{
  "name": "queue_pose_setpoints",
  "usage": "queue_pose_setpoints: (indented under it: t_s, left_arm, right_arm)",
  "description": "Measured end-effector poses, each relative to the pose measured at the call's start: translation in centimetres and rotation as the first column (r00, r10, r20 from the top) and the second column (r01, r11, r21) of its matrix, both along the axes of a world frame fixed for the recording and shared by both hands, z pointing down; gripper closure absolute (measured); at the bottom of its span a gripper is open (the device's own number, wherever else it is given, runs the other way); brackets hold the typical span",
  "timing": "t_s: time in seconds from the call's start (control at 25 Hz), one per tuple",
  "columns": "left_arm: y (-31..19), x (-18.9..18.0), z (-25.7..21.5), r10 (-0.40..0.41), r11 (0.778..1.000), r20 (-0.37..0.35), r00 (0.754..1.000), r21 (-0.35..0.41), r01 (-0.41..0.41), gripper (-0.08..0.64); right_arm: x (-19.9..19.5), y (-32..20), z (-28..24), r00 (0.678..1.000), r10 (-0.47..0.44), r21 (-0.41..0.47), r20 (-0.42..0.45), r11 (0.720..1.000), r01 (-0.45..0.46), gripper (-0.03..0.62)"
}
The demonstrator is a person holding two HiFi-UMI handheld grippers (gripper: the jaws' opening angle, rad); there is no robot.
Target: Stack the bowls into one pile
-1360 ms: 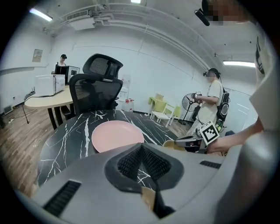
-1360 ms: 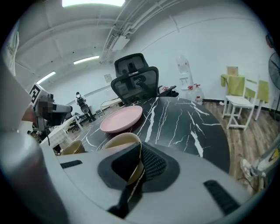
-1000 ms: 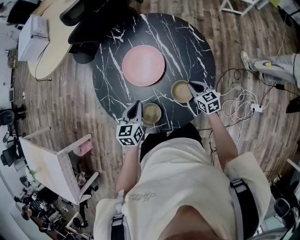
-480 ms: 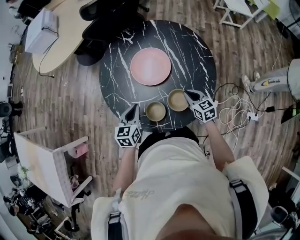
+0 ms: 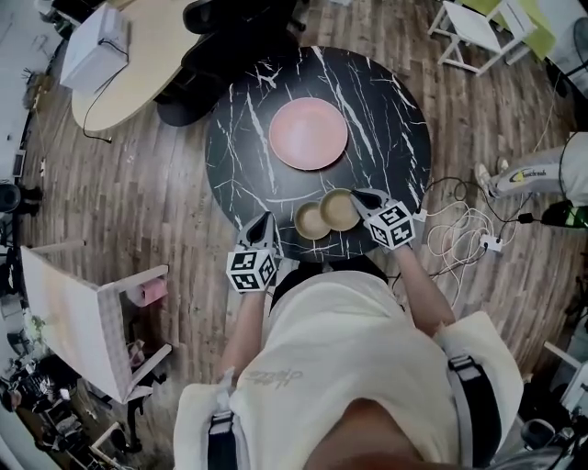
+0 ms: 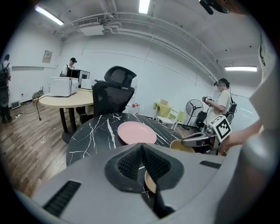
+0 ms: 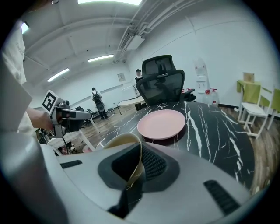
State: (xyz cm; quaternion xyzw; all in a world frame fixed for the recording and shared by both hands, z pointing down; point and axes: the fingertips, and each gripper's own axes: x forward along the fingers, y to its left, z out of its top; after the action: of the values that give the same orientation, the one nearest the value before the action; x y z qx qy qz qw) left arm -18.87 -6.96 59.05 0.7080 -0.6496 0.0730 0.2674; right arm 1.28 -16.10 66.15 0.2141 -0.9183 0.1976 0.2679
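Observation:
Two tan bowls sit near the front edge of the round black marble table (image 5: 386, 101). One bowl (image 5: 310, 221) rests on the table. My right gripper (image 5: 357, 196) is shut on the right rim of the other bowl (image 5: 339, 209), which hangs partly over the resting bowl's right edge. In the right gripper view the held bowl's (image 7: 118, 141) rim runs between the pads (image 7: 151, 164). My left gripper (image 5: 267, 219) is shut and empty, just left of the resting bowl (image 6: 150, 183). The left gripper view also shows the held bowl (image 6: 180, 145).
A pink plate (image 5: 309, 134) lies mid-table beyond the bowls. A black office chair (image 5: 230, 27) and a tan table (image 5: 138, 64) with a white box stand behind. Cables (image 5: 464, 225) trail on the wood floor at right. People stand in the background.
My right gripper has carried its bowl left and slightly up, until it overlaps the resting bowl. My left gripper has drawn back to the left, away from that bowl.

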Motion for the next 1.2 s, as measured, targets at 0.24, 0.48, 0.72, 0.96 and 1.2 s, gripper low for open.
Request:
queue_pose_setpoints:
  t_s: [0.24, 0.48, 0.72, 0.96, 1.2]
  left_arm:
    - [0.4, -1.0, 0.3, -0.019, 1.000, -0.011, 1.000, 0.002, 0.019, 0.541]
    - [1.2, -1.8, 0.8, -0.035, 0.999, -0.016, 0.999, -0.015, 0.035, 0.541]
    - [1.7, -2.9, 1.7, -0.051, 0.998, -0.021, 0.998, -0.038, 0.050, 0.541]
    - [1.8, -3.0, 2.2, -0.037, 0.998, -0.022, 0.999, -0.053, 0.036, 0.541]
    - [1.6, -2.9, 2.2, -0.029, 0.998, -0.025, 0.999, -0.053, 0.027, 0.541]
  right_arm:
    - [-2.6, 2.1, 0.5, 0.997, -0.077, -0.021, -0.012, 0.997, 0.076, 0.572]
    - [-4.7, 3.0, 1.4, 0.991, -0.135, -0.034, -0.019, 0.990, 0.135, 0.572]
    - [-6.4, 3.7, 2.5, 0.985, -0.174, -0.054, -0.016, 0.983, 0.173, 0.571]
    - [-6.9, 4.8, 4.2, 0.985, -0.169, -0.081, -0.023, 0.983, 0.167, 0.571]
    - [-6.8, 5.2, 5.2, 0.987, -0.158, -0.090, -0.027, 0.984, 0.155, 0.569]
